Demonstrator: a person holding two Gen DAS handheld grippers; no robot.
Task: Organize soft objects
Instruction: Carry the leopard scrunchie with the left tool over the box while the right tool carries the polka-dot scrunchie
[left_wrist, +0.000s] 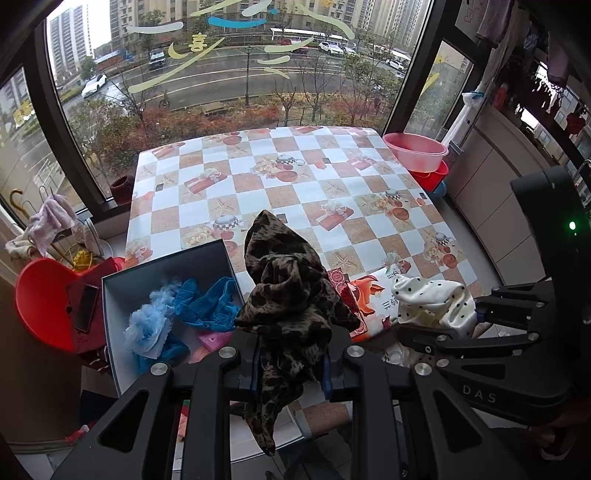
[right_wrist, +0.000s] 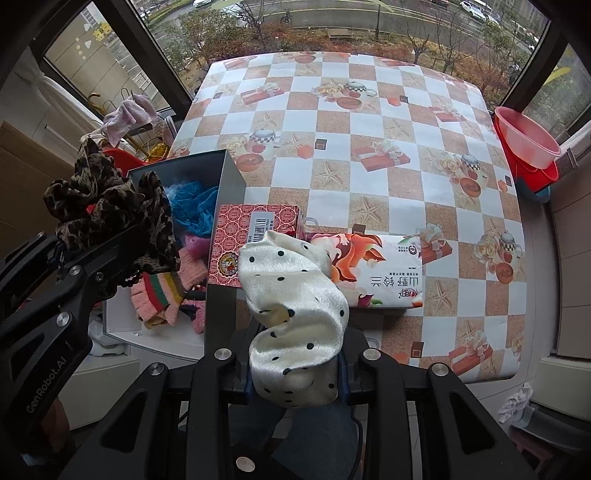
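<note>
Fingers (left_wrist: 255, 373) of the left gripper (left_wrist: 290, 373), seen from the left wrist, are clamped on a leopard-print scarf (left_wrist: 288, 295). It bunches up above the pads and a loose tail droops below, just right of the open box (left_wrist: 162, 269) of blue fabric (left_wrist: 207, 302). Thin and limp, it should weigh little and slide easily, so pinching the gathered middle, as now, looks the safest hold.

From the right wrist, the right gripper (right_wrist: 295, 380) has its fingers (right_wrist: 343, 376) pinched on a cream polka-dot cloth (right_wrist: 291, 310). It curls up from between the pads, above the near edge of the tabletop (right_wrist: 369, 192) and in front of a red packet (right_wrist: 251, 229). Its satiny sheen suggests it is slippery; grip a thick fold.
</note>
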